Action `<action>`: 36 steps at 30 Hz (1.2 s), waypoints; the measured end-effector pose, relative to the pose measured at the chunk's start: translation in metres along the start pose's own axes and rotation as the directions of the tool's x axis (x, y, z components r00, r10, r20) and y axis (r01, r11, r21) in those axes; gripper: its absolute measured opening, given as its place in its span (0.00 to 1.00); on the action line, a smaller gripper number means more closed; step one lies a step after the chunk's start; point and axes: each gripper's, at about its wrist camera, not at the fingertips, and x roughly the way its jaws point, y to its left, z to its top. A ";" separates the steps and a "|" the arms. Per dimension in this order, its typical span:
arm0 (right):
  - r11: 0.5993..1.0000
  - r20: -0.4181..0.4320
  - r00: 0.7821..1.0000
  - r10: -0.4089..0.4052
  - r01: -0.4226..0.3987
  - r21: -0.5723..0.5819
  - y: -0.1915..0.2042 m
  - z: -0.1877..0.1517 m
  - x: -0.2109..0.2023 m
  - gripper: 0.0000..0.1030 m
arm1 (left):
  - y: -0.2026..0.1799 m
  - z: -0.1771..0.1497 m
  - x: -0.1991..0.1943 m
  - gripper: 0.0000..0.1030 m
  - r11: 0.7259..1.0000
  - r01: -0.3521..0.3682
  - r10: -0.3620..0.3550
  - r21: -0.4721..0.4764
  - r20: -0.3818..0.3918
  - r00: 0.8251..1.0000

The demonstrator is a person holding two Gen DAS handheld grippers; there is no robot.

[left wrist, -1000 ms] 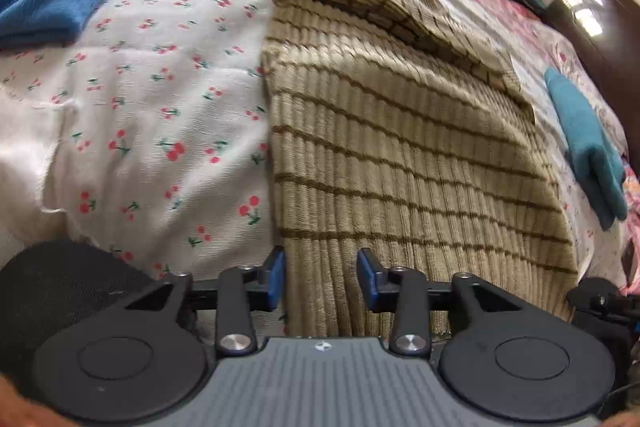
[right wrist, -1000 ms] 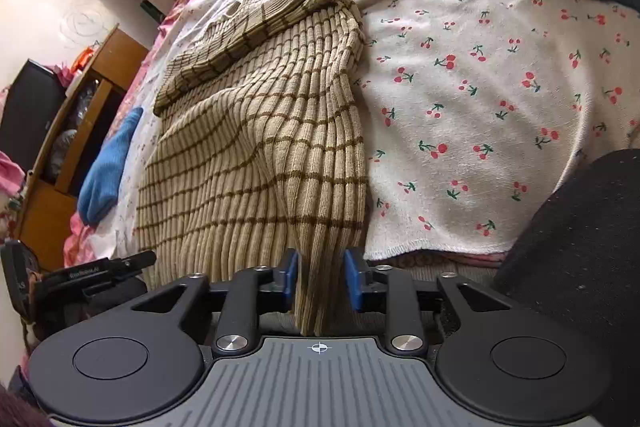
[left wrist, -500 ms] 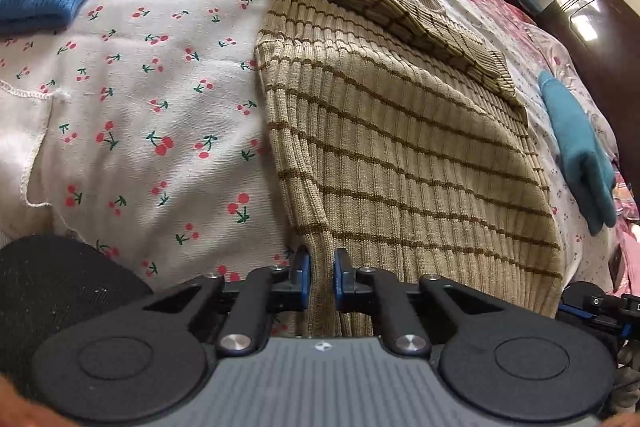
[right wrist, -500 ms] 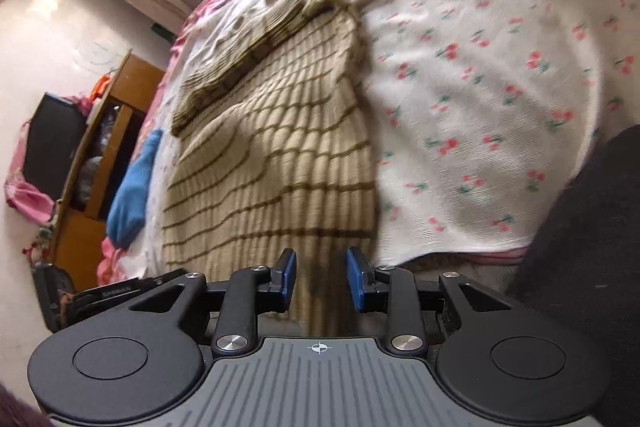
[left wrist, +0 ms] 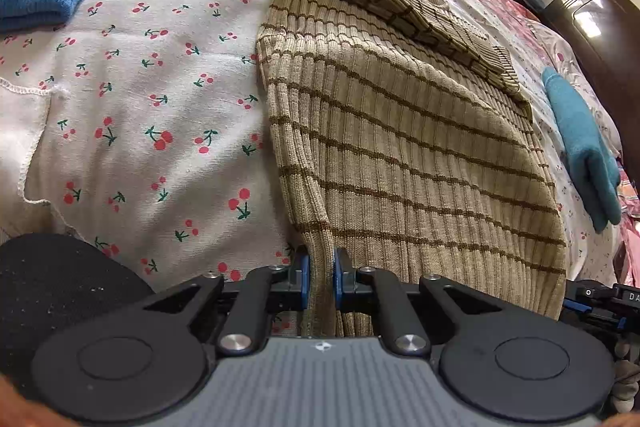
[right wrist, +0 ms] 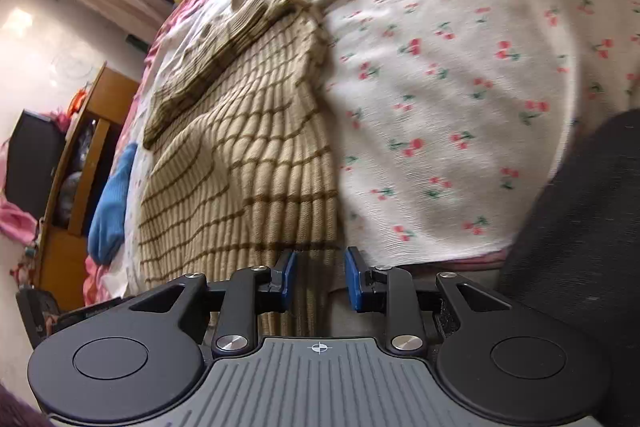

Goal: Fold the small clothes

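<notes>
A cherry-print sheet [left wrist: 132, 115] is spread over the bed, and the striped beige sweater [left wrist: 400, 155] is laid on it from 6 to 12 o'clock. Its near hem is pinched by the clenched left gripper [left wrist: 320, 279]; the right gripper [right wrist: 320, 279] is held parted around the hem's other corner.

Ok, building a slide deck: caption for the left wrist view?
Left gripper pinches the striped ribbed sweater's hem on a cherry-print sheet.

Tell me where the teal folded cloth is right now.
In the left wrist view the teal cloth lies at the far right on the cherry-print sheet, just beyond the striped sweater, apart from it.
</notes>
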 end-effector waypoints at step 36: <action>0.892 0.388 0.843 0.373 -0.441 0.101 0.045 0.136 -0.044 0.08 | 0.011 0.149 -0.041 0.13 0.870 0.456 -0.362 -0.188 0.383 0.850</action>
